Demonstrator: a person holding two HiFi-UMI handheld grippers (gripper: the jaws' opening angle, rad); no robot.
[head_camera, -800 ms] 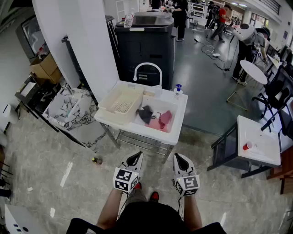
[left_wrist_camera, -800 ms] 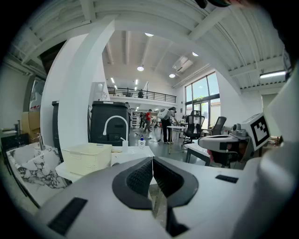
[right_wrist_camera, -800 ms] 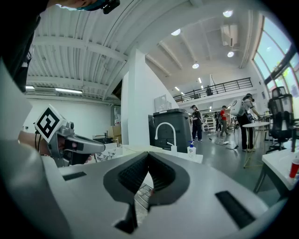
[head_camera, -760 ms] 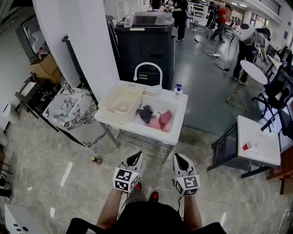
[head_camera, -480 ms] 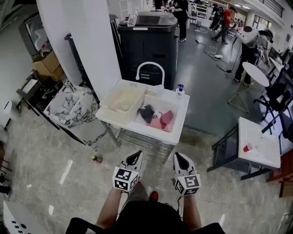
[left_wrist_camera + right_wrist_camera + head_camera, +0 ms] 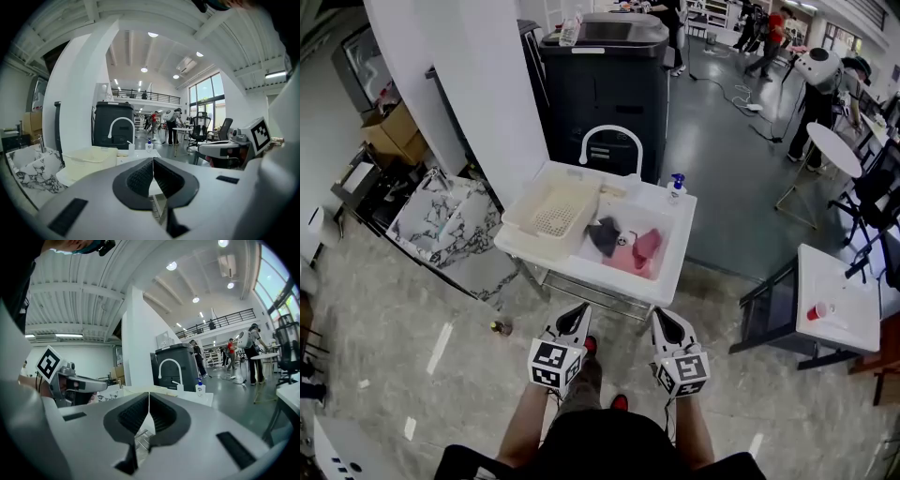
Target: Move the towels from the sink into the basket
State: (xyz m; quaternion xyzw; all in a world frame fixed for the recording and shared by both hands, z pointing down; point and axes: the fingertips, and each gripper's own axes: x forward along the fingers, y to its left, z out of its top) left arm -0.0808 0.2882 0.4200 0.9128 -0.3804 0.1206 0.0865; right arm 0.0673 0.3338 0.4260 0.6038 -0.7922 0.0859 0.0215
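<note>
In the head view a white sink (image 6: 672, 265) stands on a metal frame ahead of me. In its basin lie a dark towel (image 6: 603, 234) and a pink towel (image 6: 643, 247). A cream basket (image 6: 551, 208) sits on the sink's left side. My left gripper (image 6: 582, 311) and right gripper (image 6: 658, 316) are held side by side short of the sink's front edge, both shut and empty. In the left gripper view the left gripper (image 6: 153, 160) points at the basket (image 6: 89, 160); the right gripper (image 6: 149, 393) faces the sink too.
A white faucet (image 6: 610, 139) arches behind the basin, with a soap bottle (image 6: 677, 183) at its right. A black printer (image 6: 605, 84) stands behind, a white pillar (image 6: 473, 94) to the left. A small bottle (image 6: 498, 328) lies on the floor. A white table (image 6: 834, 295) stands right.
I have stepped closer to the sink; it sits slightly nearer and lower in the head view. Both grippers keep the same pose, shut.
</note>
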